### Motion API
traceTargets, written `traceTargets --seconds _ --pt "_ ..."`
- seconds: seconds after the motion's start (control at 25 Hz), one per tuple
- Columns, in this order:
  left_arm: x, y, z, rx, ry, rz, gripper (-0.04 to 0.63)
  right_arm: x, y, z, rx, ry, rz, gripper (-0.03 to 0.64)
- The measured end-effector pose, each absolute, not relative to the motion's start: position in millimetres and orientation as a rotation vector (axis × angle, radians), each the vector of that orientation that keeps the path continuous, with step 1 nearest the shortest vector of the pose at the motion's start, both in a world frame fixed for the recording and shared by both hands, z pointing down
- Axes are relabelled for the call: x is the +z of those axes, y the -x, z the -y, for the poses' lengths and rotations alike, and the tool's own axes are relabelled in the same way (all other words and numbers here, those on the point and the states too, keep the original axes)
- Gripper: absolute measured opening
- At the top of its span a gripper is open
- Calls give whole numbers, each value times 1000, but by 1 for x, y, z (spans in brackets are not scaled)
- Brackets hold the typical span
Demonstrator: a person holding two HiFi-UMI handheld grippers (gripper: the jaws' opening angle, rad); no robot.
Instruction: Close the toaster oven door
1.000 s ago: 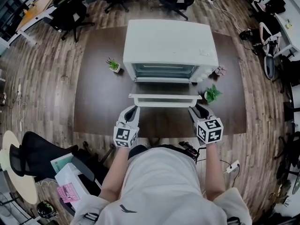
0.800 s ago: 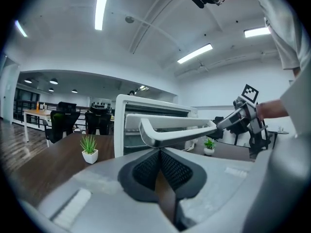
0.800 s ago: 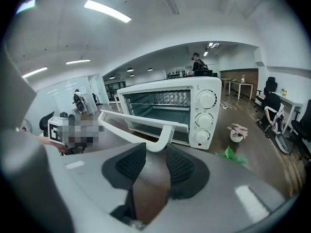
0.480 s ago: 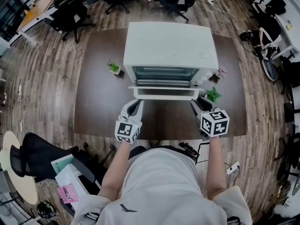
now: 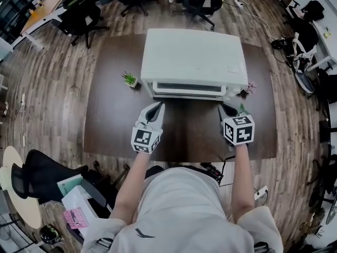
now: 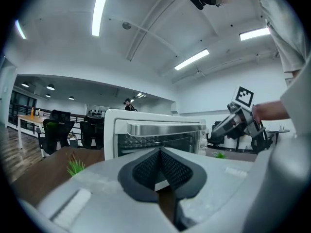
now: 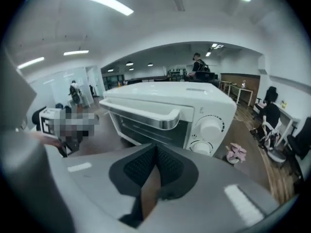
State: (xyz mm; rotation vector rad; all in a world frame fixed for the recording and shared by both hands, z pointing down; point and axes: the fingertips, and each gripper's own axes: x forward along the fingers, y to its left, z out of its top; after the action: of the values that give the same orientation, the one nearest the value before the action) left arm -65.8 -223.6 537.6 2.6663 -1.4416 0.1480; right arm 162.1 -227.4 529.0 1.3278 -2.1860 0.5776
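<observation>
The white toaster oven (image 5: 195, 57) stands at the back of the dark table, its glass door (image 5: 187, 88) upright and closed against the front. The silver door handle (image 6: 165, 128) runs across the top of the door and also shows in the right gripper view as the handle (image 7: 146, 113), beside two white knobs (image 7: 210, 128). My left gripper (image 5: 158, 107) sits a little in front of the door's left end, shut and holding nothing. My right gripper (image 5: 224, 108) is in front of the door's right end, also shut and empty. Neither one touches the oven.
A small green plant (image 5: 129, 78) sits left of the oven. A pink flower pot (image 5: 249, 87) and a green plant (image 5: 242, 108) stand at its right, close to my right gripper. The dark table (image 5: 113, 120) ends just before the person. Office chairs (image 5: 79, 15) ring the floor.
The oven door swung up from lying flat open to closed. Both grippers followed it forward and now rest just short of the door.
</observation>
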Motion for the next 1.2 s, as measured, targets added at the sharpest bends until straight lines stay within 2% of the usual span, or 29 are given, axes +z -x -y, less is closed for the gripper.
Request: traceTargets --seconds 0.68,1.2 --pt "534 80 224 112 -2628 1468 5 522 -137 231 516 -1381 2277 2" --pt "522 109 134 56 -2601 1549 5 492 -139 155 117 -1606 2428 2"
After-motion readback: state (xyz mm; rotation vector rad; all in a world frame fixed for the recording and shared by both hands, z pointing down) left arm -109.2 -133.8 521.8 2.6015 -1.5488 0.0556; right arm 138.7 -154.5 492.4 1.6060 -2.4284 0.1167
